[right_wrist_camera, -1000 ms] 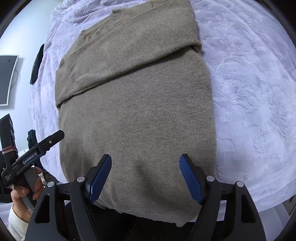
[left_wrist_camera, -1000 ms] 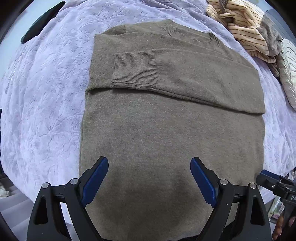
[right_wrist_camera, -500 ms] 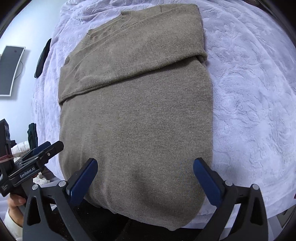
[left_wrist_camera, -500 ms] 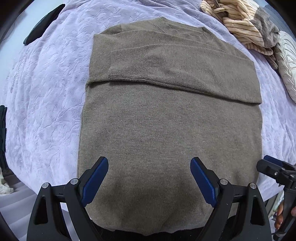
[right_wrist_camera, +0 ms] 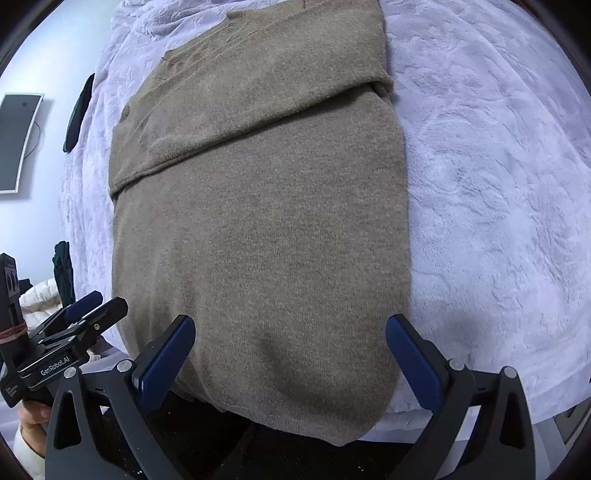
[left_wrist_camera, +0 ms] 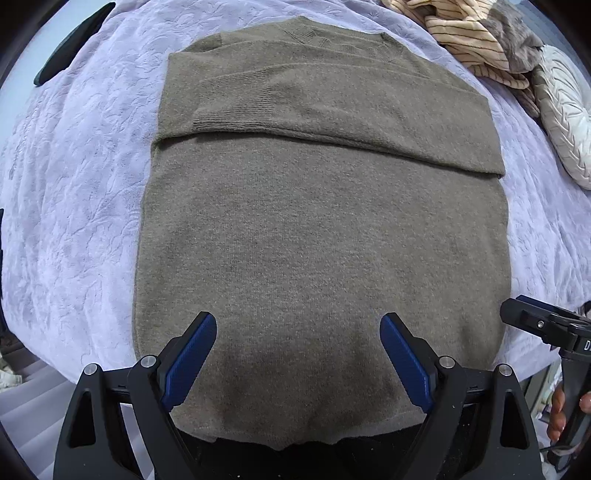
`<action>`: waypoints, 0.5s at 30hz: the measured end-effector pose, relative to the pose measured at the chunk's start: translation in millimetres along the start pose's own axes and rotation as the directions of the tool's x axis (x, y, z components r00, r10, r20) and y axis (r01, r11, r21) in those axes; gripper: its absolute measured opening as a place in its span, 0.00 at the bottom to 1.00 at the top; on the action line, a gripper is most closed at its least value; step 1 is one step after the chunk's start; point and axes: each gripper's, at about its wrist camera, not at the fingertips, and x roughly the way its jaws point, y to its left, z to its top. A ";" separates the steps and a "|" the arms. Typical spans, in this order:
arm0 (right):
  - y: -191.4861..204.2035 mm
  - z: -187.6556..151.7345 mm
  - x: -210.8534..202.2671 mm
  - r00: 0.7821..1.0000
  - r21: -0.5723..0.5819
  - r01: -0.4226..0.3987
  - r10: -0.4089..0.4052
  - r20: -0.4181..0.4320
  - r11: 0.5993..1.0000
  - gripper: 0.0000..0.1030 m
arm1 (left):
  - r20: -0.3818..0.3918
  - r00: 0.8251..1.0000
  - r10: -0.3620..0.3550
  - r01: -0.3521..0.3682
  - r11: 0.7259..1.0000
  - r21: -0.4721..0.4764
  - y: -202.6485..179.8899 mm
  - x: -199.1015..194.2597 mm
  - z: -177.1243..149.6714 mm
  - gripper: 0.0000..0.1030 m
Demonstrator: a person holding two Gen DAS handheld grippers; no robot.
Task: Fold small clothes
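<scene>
An olive-brown knit sweater point(left_wrist_camera: 317, 229) lies flat on a lavender bedspread point(left_wrist_camera: 74, 184), neck at the far end, with both sleeves folded across the chest. Its hem hangs slightly over the near bed edge. My left gripper point(left_wrist_camera: 297, 350) is open and empty, held above the hem. My right gripper point(right_wrist_camera: 290, 354) is open wide and empty above the hem's right part; the sweater also shows in the right wrist view point(right_wrist_camera: 258, 221). Each gripper shows at the edge of the other's view, the right one point(left_wrist_camera: 546, 332) and the left one point(right_wrist_camera: 74, 325).
A heap of striped beige clothes point(left_wrist_camera: 472, 33) and a quilted cream item point(left_wrist_camera: 565, 122) lie at the far right of the bed. A dark object point(left_wrist_camera: 70, 51) lies at the far left edge. A monitor point(right_wrist_camera: 16, 140) hangs on the left wall.
Both grippers have drawn back toward the near bed edge, so more of the hem shows. The right gripper's jaws have opened wider. The sweater has not moved.
</scene>
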 end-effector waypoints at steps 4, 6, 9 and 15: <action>-4.6 -5.4 3.4 1.000 0.024 -0.011 0.011 -0.016 1.000 1.00 | 0.009 1.000 -0.004 0.004 1.000 -0.026 10.1 -3.5 -7.3 0.88; -8.7 -8.3 5.4 1.000 0.050 -0.017 0.018 -0.020 0.999 1.00 | 0.008 1.000 -0.006 0.007 0.999 -0.051 20.1 -4.0 -12.8 0.88; -17.0 -14.0 6.9 1.000 0.094 -0.025 0.027 -0.014 0.995 1.00 | 0.003 1.000 -0.013 0.013 0.996 -0.086 37.6 -1.6 -23.5 0.88; -39.6 -36.6 12.6 0.999 0.189 -0.051 0.051 0.005 0.981 1.00 | -0.006 1.000 -0.016 0.016 0.995 -0.100 71.7 6.3 -49.9 0.88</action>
